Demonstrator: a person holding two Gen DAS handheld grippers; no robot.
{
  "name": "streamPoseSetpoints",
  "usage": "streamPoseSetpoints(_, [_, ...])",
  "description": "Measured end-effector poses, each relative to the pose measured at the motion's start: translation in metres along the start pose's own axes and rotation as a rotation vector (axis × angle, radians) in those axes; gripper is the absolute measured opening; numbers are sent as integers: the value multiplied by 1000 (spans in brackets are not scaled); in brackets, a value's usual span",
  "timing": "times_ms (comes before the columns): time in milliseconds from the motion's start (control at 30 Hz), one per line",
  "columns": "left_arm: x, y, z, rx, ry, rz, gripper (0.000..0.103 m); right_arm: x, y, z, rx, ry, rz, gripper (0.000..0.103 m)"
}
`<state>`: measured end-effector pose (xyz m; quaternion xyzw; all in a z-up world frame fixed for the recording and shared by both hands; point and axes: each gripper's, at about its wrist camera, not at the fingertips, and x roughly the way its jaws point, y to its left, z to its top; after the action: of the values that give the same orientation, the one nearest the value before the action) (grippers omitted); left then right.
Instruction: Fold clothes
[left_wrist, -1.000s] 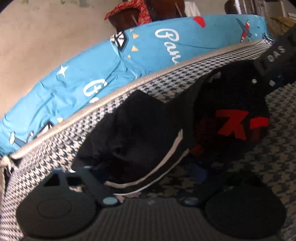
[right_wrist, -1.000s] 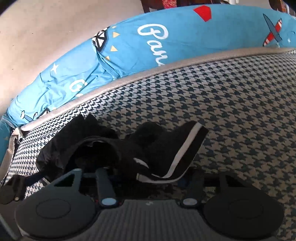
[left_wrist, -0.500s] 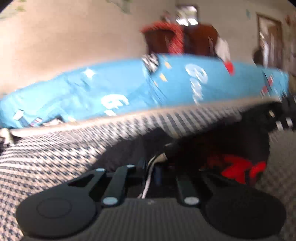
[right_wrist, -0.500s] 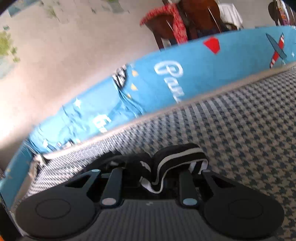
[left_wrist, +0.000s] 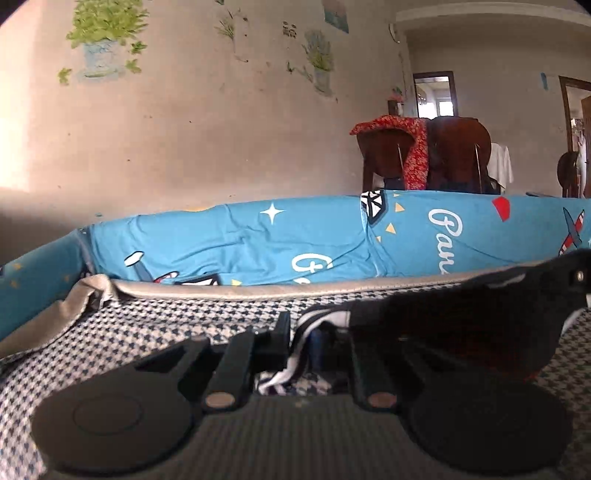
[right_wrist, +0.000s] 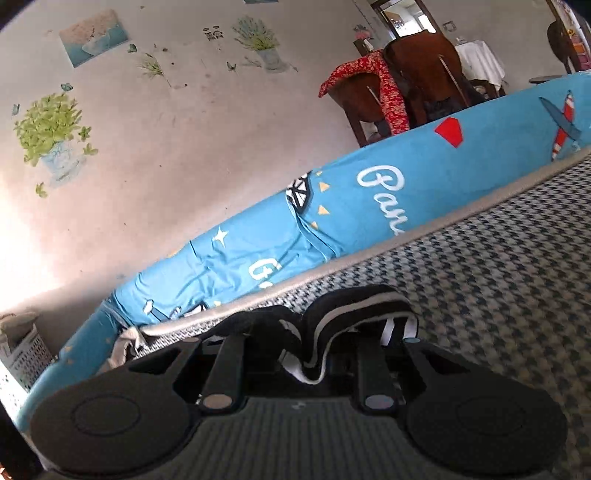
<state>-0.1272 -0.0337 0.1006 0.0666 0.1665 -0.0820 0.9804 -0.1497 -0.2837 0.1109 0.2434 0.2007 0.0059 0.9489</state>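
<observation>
A black garment with white stripes lies on a houndstooth-patterned cover (left_wrist: 155, 332). In the left wrist view my left gripper (left_wrist: 314, 343) is shut on a striped fold of the garment (left_wrist: 295, 354), low over the cover. The right gripper's black body (left_wrist: 498, 314) fills that view's right side. In the right wrist view my right gripper (right_wrist: 317, 350) is shut on a bunched, striped fold of the garment (right_wrist: 354, 306), just above the cover (right_wrist: 498, 295).
A blue printed sheet (left_wrist: 295, 240) runs along the far edge of the cover, with a grey border (left_wrist: 258, 291). Behind it are a wall with plant stickers (left_wrist: 184, 129) and dark wooden chairs with a red cloth (left_wrist: 413, 155). A white basket (right_wrist: 22, 354) stands at far left.
Both grippers were open above the crumpled garment a second ago. They have dropped low, closed on striped folds, and tilted up so the wall now shows.
</observation>
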Motion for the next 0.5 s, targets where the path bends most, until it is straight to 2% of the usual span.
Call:
streamPoseSetpoints(200, [-45,7,11,-25,-64,19,11,-39,15,-16,-20,-35,-1,22])
streamPoseSetpoints(500, [-102,16,46,-59,-182,17,11,-85,49,6,-47,-144,48,22])
